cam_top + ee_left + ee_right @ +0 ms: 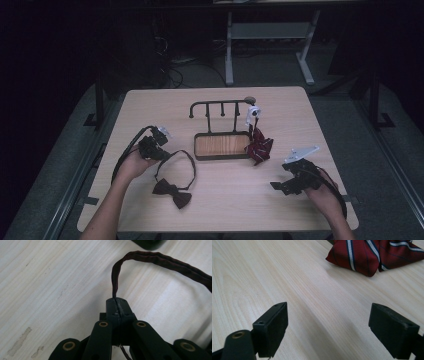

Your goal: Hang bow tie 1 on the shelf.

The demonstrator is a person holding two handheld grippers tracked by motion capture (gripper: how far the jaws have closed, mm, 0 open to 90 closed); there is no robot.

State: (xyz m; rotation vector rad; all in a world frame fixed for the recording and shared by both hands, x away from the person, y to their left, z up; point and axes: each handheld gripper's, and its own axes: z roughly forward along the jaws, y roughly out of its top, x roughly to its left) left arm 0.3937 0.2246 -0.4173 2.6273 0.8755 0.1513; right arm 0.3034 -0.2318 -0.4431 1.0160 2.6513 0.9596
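The left gripper has its jaws closed on the strap of the dark bow tie, which lies on the table near the front edge, its strap looping up to the gripper. The right gripper rests at the table's right with jaws wide apart and nothing between them, near a red striped tie hanging from a rack above a small tray.

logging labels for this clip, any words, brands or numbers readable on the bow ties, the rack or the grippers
None: no readable text anywhere.
The dark bow tie and its strap are plain.
The red tie has only stripes.
The rack and the grippers carry no visible lettering.
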